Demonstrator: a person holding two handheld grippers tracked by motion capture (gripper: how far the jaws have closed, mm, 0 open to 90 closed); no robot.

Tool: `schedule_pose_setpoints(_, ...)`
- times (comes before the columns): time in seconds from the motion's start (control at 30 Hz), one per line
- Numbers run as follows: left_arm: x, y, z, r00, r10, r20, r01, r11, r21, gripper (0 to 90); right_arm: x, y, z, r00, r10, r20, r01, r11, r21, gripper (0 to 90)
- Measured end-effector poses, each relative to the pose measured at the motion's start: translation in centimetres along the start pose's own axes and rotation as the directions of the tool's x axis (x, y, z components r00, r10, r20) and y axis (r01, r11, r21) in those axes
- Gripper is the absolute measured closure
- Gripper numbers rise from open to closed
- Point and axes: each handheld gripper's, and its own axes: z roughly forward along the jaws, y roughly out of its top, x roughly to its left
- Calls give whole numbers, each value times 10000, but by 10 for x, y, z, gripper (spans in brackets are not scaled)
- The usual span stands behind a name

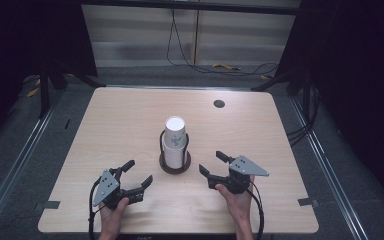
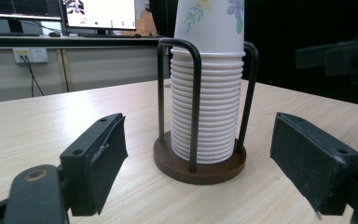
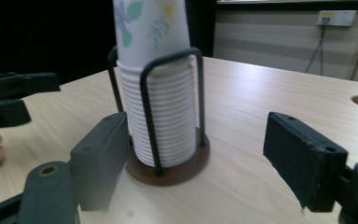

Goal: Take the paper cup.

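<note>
Monitors (image 2: 98, 14) behind cup stack (image 2: 207, 93) appear from left tool (image 2: 196, 172).

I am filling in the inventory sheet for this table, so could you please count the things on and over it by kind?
Stack of paper cups: 1 (single cups too many to count reliably)
Cup holder with wooden base and black wire rails: 1
Hand-held gripper: 2, the left hand-held gripper and the right hand-held gripper, both open and empty
Total: 4
</note>
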Motion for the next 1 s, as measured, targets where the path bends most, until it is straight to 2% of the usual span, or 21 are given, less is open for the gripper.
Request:
schedule_pose_setpoints(0.23,0,0,0,10000,-11,58,11,10000,-1,181,0,27,11,9980,-340,-534,355,9990,277,223)
schedule_pose_setpoints(0.53,0,0,0,10000,-14,87,14,10000,-8,181,-1,57,33,9906,-421,-1302,521,9959,743,214)
schedule_pose_setpoints(0.83,0,0,0,9999,-59,122,59,10000,-48,181,-3,85,60,9754,-611,-2119,891,9881,1256,221)
schedule_pose_setpoints(1.0,0,0,0,9999,-35,159,35,10000,-16,181,-1,96,73,9718,-655,-2264,990,9852,1402,213)
